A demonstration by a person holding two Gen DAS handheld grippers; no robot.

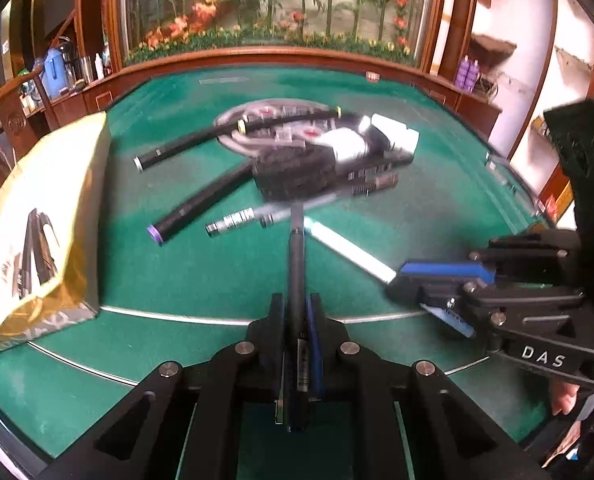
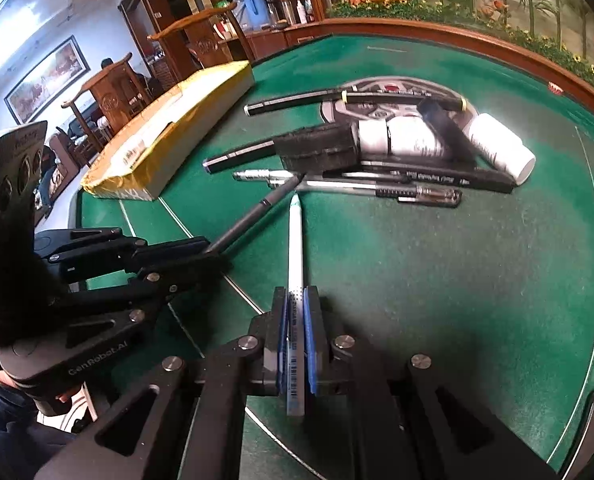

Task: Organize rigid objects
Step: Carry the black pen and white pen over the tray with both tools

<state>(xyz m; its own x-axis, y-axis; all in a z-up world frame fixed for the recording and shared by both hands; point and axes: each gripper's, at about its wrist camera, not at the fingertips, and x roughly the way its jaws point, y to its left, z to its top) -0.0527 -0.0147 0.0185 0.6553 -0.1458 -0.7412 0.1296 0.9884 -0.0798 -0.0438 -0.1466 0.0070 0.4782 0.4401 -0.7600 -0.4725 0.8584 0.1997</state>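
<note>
My left gripper point(image 1: 295, 308) is shut on a dark grey pen point(image 1: 295, 264) that points away toward the pile; the same pen point(image 2: 253, 216) shows at the left in the right wrist view. My right gripper point(image 2: 295, 300) is shut on a white pen point(image 2: 295, 240), whose tip nears the pile. The white pen point(image 1: 349, 250) also shows in the left wrist view, sticking out of the right gripper point(image 1: 397, 280). A pile of black markers point(image 2: 417, 172), a black block point(image 2: 317, 146) and white bottles point(image 2: 501, 148) lies on the green table point(image 2: 437, 280).
A yellow box point(image 1: 45, 220) lies at the left of the table, open at its near end with pens inside. A round grey disc point(image 2: 377, 100) lies under the pile. Wooden chairs point(image 2: 113, 88) and a cabinet stand beyond the table's brown rim point(image 1: 257, 54).
</note>
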